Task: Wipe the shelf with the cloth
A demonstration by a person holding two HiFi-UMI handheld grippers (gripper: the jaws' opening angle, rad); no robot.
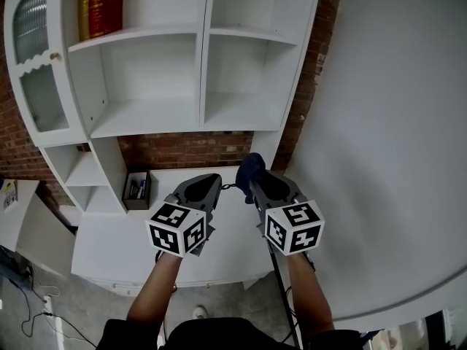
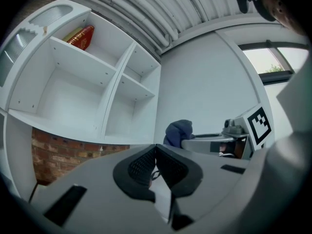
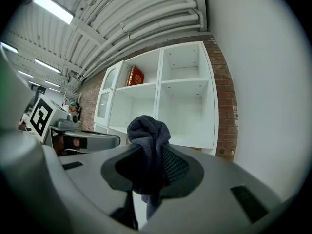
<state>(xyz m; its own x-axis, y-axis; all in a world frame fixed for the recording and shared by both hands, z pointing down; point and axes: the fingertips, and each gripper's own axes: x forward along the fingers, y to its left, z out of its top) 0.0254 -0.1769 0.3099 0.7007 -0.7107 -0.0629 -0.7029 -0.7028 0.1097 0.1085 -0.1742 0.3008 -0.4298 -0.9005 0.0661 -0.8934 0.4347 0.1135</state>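
Note:
A white shelf unit point(image 1: 201, 64) with open compartments hangs on the brick wall ahead, seen also in the left gripper view point(image 2: 87, 96) and the right gripper view point(image 3: 185, 101). My right gripper point(image 1: 252, 184) is shut on a dark blue cloth point(image 1: 250, 168), bunched between its jaws point(image 3: 148, 145); the cloth point(image 2: 179, 130) also shows in the left gripper view. My left gripper point(image 1: 211, 188) is beside it at the same height, shut with nothing in it point(image 2: 156, 165). Both are held in front of and below the shelf, over a white counter point(image 1: 131, 232).
Red books point(image 1: 101, 4) stand on the top left shelf. A glass cabinet door point(image 1: 36, 64) is at the far left. A small dark box of pens point(image 1: 136, 189) sits on the counter by lower side shelves point(image 1: 84, 177). A white wall point(image 1: 387, 122) is at the right.

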